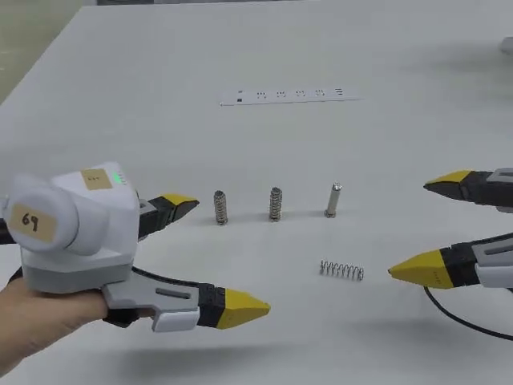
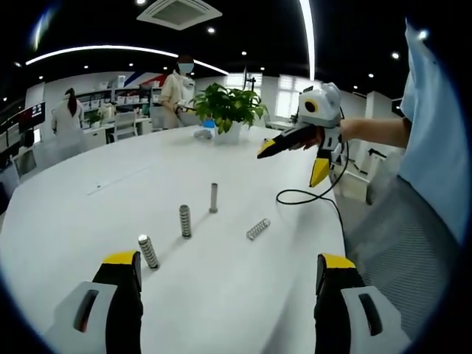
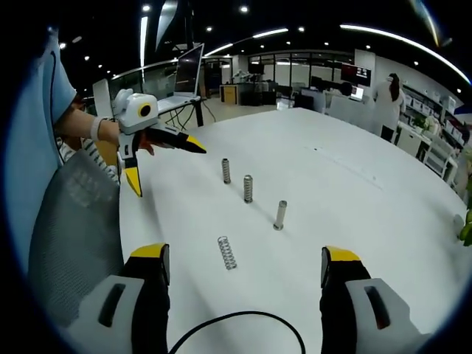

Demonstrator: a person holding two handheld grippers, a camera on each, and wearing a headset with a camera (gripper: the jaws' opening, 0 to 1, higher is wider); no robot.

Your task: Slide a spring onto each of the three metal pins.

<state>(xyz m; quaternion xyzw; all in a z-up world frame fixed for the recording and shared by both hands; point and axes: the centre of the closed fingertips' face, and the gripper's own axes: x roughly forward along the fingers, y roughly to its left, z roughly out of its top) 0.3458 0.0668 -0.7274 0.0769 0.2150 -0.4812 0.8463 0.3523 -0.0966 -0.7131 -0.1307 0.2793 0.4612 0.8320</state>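
step: third spring (image 1: 342,270) | my right gripper (image 1: 407,229), left gripper (image 1: 232,253) wide open, empty | next: pinch spring, thread bare pin (image 1: 333,200)

Open-plan office: a large white worktable (image 1: 144,72), a potted plant (image 2: 230,109) at its far edge, and curved ceiling light strips (image 2: 96,49) overhead.
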